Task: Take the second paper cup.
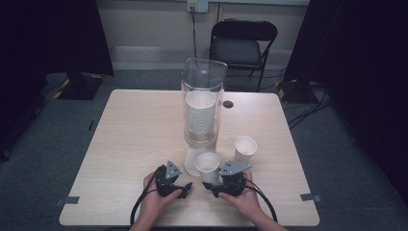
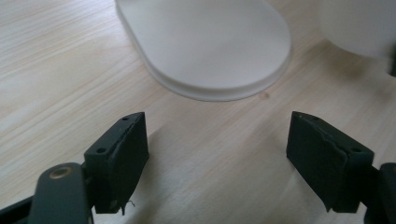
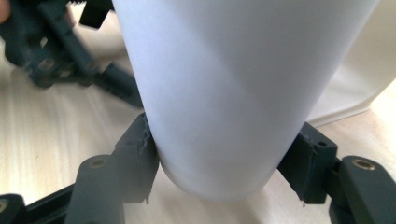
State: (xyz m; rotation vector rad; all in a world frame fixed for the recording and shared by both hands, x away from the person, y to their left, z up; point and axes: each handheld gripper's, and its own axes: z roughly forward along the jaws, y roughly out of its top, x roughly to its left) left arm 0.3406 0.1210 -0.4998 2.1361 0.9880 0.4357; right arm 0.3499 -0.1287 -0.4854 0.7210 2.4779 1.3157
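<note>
The white paper cup (image 3: 219,93) sits between black fingers (image 3: 137,158). The surface (image 1: 134,134) is pale wood with fine straight grain. The clear plastic dispenser (image 1: 203,77) holds white stacked cups (image 1: 200,118) on a frosted white base (image 2: 205,42).

I'm facing a black folding chair (image 1: 243,45) standing against the pale wall (image 1: 154,24), grey carpet (image 1: 53,130) lying underfoot, dark curtains (image 1: 48,33) hanging either side.

I take this for a lab or recording room. My bench (image 1: 139,139) stands alone on grey carpet (image 1: 43,149), hemmed by black curtains (image 1: 365,57). A folding chair (image 1: 243,43), floor cables (image 1: 308,113) and a wall socket (image 1: 197,6) sit behind.
</note>
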